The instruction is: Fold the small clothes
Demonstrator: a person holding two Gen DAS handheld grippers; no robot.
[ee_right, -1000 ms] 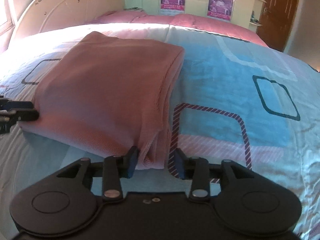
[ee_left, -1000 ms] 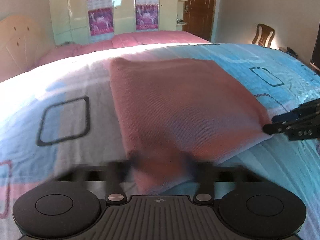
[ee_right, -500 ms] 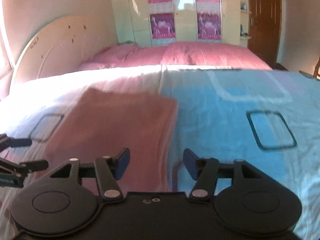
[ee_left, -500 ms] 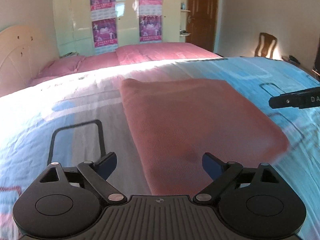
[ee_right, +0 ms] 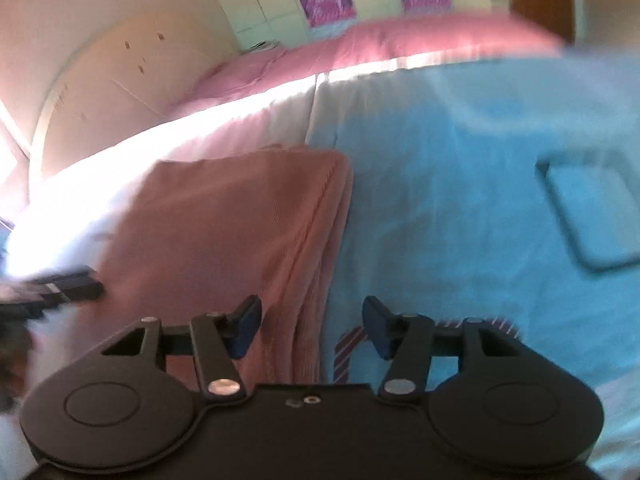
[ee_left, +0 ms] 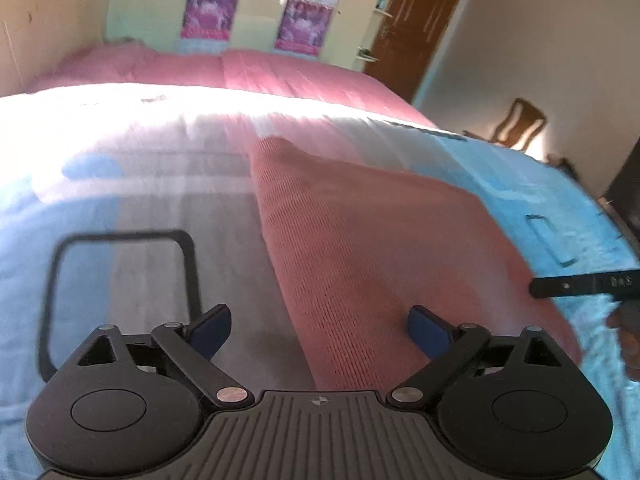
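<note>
Spreading across the middle of both views: a pale blue and white quilted bedspread (ee_left: 132, 184) printed with dark rounded rectangles. Lying along its far edge, pink pillows (ee_left: 256, 68). Curving up at the upper left of the right wrist view, a cream padded headboard (ee_right: 100, 80). Standing behind, a pale green wardrobe (ee_left: 256, 4) bearing magenta posters (ee_left: 208, 12). Showing at the upper right, a dark brown wooden door (ee_left: 420, 24); lower right of it, a sunlit wooden chair (ee_left: 520, 122).

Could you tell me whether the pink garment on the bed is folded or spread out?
Folded: the pink garment lies as a compact rectangle with stacked layers showing along its right edge.
</note>
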